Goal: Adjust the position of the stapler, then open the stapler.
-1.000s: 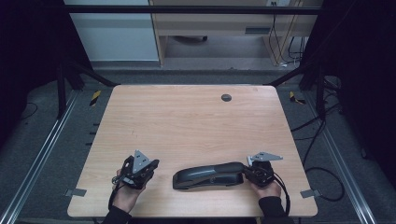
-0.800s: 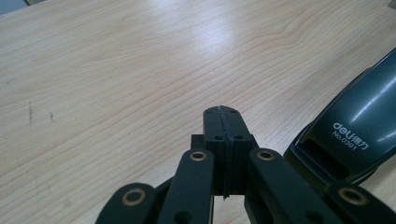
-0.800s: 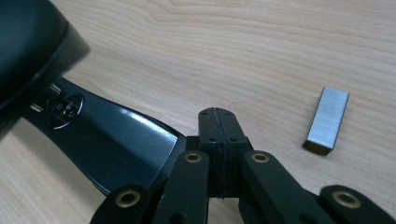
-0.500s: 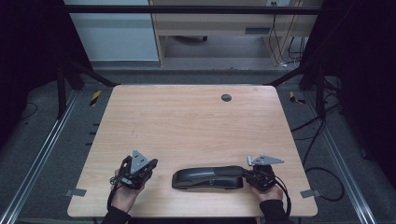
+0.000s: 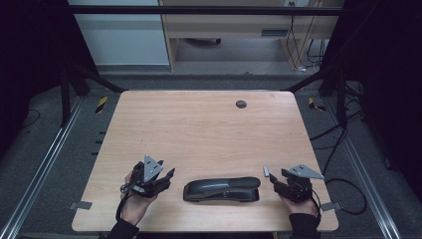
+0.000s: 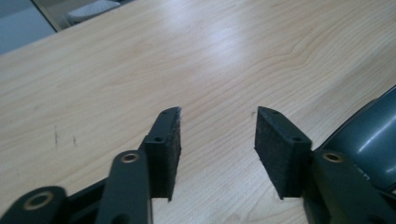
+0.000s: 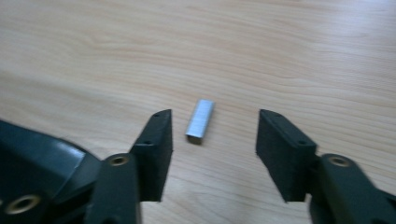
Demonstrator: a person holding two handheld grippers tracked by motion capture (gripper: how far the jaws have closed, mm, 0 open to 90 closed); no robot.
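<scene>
While both tools stand wide, just opened | left tool (image 5: 166,175), right tool (image 5: 272,179) empty | one stapler (image 5: 222,189) | one staple strip (image 5: 266,171)

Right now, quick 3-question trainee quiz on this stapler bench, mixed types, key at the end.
1. True or false: the right hand-held gripper is clamped on the strip of staples.
2. What lies between the two hand-held grippers on the table? A) tape roll B) stapler C) mug
3. Fill in: the bare gap of the left hand-held gripper shows only ____ between its pads.

Key
1. False: the strip lies on the wood just ahead of the open jaws, touching neither pad.
2. B, the dark stapler, lying flat.
3. Tabletop; its jaws have just been opening.
</scene>
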